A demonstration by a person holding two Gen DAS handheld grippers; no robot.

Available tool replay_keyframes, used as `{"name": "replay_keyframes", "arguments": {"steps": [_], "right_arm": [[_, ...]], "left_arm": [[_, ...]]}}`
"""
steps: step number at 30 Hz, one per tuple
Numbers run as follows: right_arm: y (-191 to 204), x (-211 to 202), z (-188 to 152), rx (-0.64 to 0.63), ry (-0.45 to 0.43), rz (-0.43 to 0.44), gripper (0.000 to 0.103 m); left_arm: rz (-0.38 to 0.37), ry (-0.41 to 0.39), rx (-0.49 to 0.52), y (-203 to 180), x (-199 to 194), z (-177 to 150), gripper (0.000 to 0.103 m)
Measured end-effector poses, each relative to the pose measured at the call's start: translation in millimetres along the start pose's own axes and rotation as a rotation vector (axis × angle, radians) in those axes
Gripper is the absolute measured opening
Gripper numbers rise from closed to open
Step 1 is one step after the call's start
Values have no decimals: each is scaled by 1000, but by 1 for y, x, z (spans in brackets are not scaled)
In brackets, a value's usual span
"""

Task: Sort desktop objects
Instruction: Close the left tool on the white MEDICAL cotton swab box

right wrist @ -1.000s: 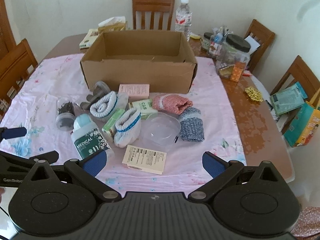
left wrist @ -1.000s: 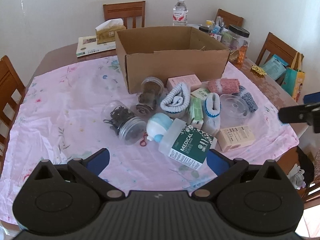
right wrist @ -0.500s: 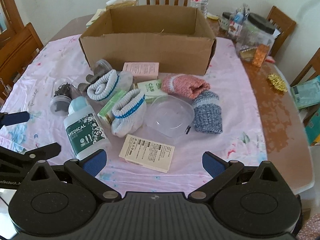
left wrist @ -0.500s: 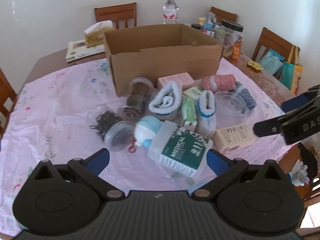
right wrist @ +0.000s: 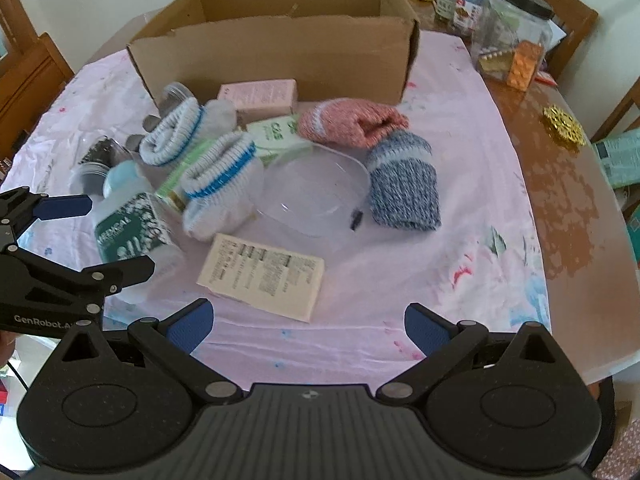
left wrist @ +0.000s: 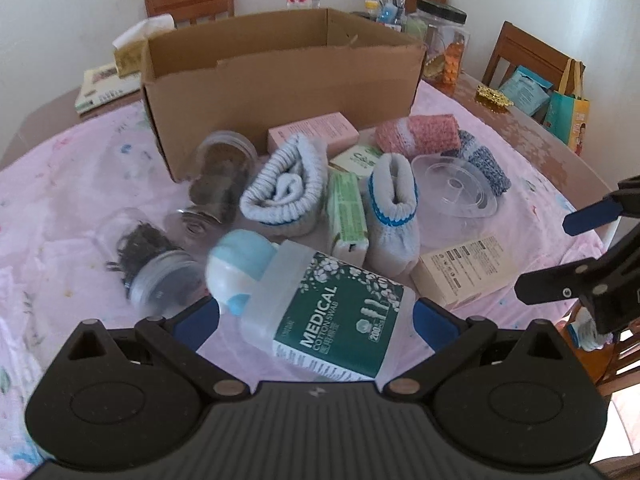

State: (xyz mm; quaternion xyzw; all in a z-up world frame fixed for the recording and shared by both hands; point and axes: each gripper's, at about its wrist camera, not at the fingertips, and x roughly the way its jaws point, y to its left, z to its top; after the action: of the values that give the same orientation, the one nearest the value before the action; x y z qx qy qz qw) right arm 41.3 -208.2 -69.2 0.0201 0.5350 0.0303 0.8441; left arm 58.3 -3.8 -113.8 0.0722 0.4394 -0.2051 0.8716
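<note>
- The left claw (left wrist: 316, 316) is held spread wide, its blue pads on either side of the cotton swab bottle (left wrist: 320, 312), with no contact seen.
- The bottle is laid on its side on the pink-clothed surface (left wrist: 72, 184), cap towards the jars (left wrist: 160, 264).
- The right claw (right wrist: 310, 326) is spread too, nothing between its pads, and is held just before the cream box (right wrist: 262, 274).
- Rolled socks (right wrist: 218, 188), a clear dish (right wrist: 316, 196) and small boxes are clustered before the open cardboard box (right wrist: 280, 52).
</note>
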Motion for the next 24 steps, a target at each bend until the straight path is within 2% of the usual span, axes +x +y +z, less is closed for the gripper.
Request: {"name": "replay_keyframes", "arguments": {"steps": [3, 8, 12, 16, 19, 21, 24], "right_arm": [[-4, 4, -2, 13, 12, 1, 103], [-7, 5, -1, 14, 15, 3, 103], [-7, 5, 0, 9, 14, 4, 103], [-7, 7, 1, 4, 18, 9, 103], [-5, 8, 0, -4, 26, 9, 103], [-5, 8, -1, -7, 27, 10, 103], [-5, 8, -1, -6, 27, 12, 103]], "left_arm": [[-48, 4, 2, -1, 2, -1, 102], [-47, 13, 29, -7, 2, -3, 102], [-114, 31, 52, -10, -2, -5, 102], [-45, 17, 98, -13, 3, -5, 101], [-46, 15, 116, -13, 7, -3, 97], [-50, 21, 142, -16, 10, -2, 86], [-41, 18, 188, -22, 12, -3, 83]]}}
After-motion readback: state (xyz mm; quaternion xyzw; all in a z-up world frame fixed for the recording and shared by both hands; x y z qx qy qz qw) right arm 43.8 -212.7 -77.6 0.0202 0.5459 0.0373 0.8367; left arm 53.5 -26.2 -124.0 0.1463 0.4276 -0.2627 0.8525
